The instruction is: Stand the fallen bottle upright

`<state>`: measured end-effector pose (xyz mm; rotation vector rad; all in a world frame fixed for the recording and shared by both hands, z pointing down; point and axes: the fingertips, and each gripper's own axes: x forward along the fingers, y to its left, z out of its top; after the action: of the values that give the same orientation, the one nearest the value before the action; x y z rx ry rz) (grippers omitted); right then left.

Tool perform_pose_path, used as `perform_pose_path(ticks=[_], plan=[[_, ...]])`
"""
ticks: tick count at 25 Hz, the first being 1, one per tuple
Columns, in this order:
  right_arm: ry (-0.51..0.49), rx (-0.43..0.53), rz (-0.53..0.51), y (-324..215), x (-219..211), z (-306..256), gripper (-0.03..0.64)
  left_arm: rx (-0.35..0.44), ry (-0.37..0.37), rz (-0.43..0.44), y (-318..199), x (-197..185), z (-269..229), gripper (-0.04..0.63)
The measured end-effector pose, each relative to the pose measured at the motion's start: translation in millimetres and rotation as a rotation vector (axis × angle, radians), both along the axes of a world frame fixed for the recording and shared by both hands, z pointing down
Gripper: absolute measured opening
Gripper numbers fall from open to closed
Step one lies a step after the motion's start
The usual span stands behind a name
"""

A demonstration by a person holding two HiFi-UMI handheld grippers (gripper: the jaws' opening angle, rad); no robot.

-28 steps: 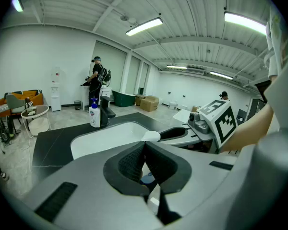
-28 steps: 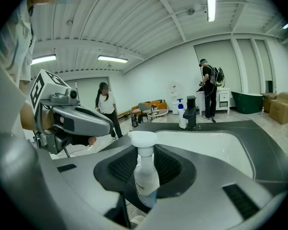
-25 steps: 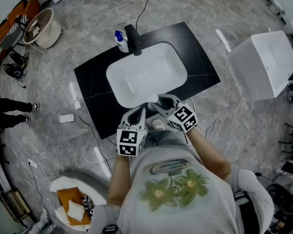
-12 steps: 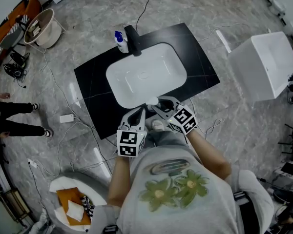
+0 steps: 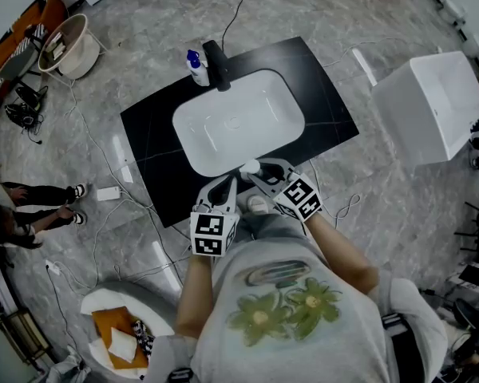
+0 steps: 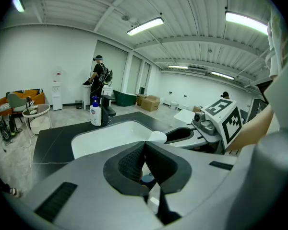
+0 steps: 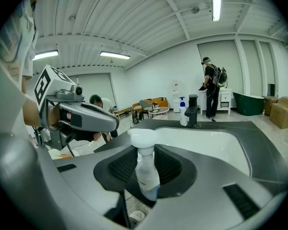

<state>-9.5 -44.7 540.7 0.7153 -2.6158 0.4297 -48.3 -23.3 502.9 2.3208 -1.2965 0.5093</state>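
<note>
Currently in hand: the carry and set-down, judged from the grip. The fallen bottle is off the counter and in the right gripper.
Right jaws: part-way closed, the ribbed pads pressing both sides of the bottle's body. Its white cap stands clear above them.
Left jaws: tips together with nothing between them. The left gripper hangs just beside the right one, doing no work.
Bottle's place: over the front edge of the counter, just short of the front rim of the sink. It is cap-up with a slight lean, and its base seems to hang free, though no view shows the underside clearly.
Landing spot: probably the bare black strip along the counter's front edge or its left side. The back-left corner is taken by the soap dispenser and the faucet.
Doing it well: carry the bottle inward past the counter's edge before lowering. Level the wrist so the base meets the counter flat, not on its rim.
Release: part the jaws only once the base sits fully down, then draw straight back so a pad does not catch the cap.
Risk: the bottle is narrow and light, so it looks easy to tip. A slanted touchdown or a sideways pull would likely lay it down again, or roll it into the sink.
</note>
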Motion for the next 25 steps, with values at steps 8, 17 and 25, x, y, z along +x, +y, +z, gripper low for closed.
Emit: perform_pose_path(ticks=[8, 17, 25], plan=[[0.021, 0.003, -0.002, 2.4, 0.7, 1.4, 0.123, -0.005, -0.001, 0.0, 2.8, 1.4, 2.9, 0.018], [0.098, 0.023, -0.026, 10.0, 1.2, 6.1, 0.126, -0.008, 0.0, 0.002, 5.3, 4.4, 4.8, 0.018], [0.135, 0.033, -0.014, 13.3, 1.6, 9.9, 0.129, -0.01, 0.001, -0.002, 10.1, 3.7, 4.4, 0.018]])
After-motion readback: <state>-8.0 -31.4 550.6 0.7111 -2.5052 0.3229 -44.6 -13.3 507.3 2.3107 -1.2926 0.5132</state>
